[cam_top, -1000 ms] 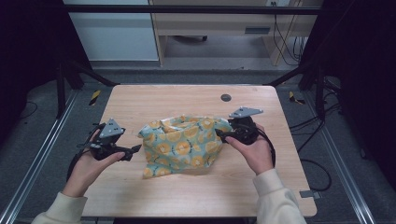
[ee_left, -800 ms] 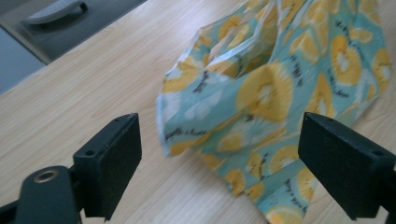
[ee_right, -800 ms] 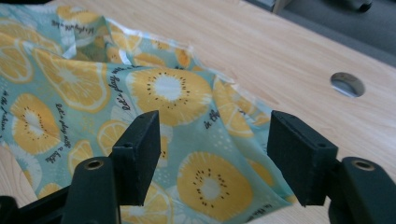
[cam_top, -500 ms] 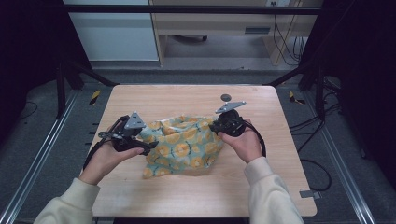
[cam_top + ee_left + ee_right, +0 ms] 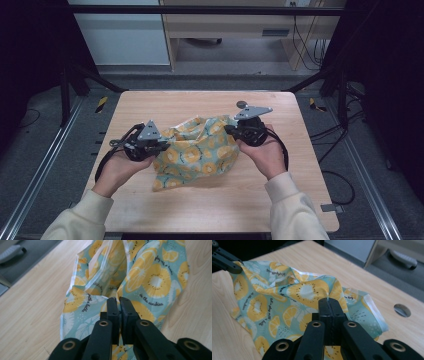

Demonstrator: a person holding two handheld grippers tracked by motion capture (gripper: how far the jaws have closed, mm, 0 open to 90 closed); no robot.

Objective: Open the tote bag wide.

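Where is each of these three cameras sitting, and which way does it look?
High view: above the person's side, looking forward and down at the table; forearms, hands, left claw, right claw.
Left gripper view: rides the left claw, looking along its shut jaws at the fruit-print cloth.
Right gripper view: rides the right claw, facing the cloth; the left claw shows top left.
All share the cloth.

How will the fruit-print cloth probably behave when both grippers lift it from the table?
The cloth lies crumpled in soft folds, so it will probably hang limp and sag between the left gripper and right gripper. It looks thin, so likely light. Both jaws pinch only small folds, so it might slip.
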